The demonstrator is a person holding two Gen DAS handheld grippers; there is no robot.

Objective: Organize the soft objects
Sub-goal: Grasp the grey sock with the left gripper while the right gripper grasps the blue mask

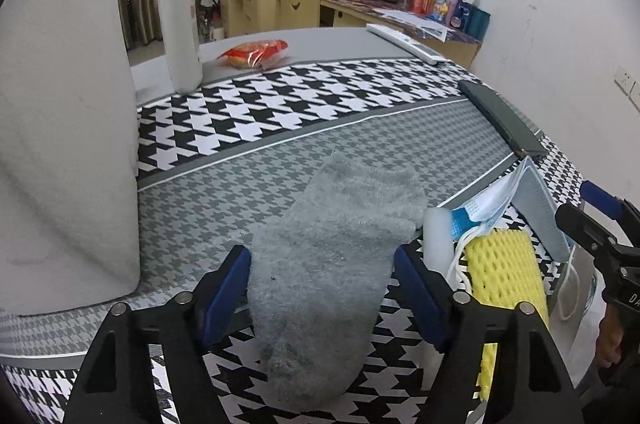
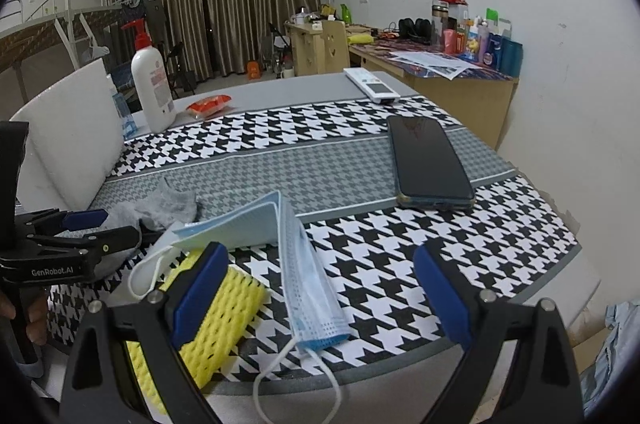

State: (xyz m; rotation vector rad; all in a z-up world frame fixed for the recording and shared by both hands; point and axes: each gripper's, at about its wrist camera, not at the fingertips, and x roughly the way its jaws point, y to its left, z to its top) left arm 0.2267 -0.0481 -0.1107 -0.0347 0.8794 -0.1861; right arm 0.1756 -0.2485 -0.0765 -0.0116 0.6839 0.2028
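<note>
A grey fuzzy sock (image 1: 324, 264) lies flat on the houndstooth tablecloth (image 1: 320, 96). My left gripper (image 1: 322, 288) straddles its middle, one blue pad close beside each edge; the sock does not look squeezed. From the right wrist view, the left gripper (image 2: 104, 227) sits low over the sock (image 2: 168, 202). To the right lie a yellow foam net (image 1: 504, 272) and light blue face masks (image 1: 532, 200). My right gripper (image 2: 320, 292) stands open just above a mask (image 2: 312, 284), with the yellow net (image 2: 216, 324) under its left finger. It also shows at the left view's edge (image 1: 588, 208).
A tall white foam block (image 1: 60, 128) stands at the left. A white pump bottle (image 1: 178, 20), a red snack packet (image 1: 256, 53) and a white remote (image 1: 404, 42) are at the back. A dark phone (image 2: 430, 164) lies right of centre. The table's front edge is near.
</note>
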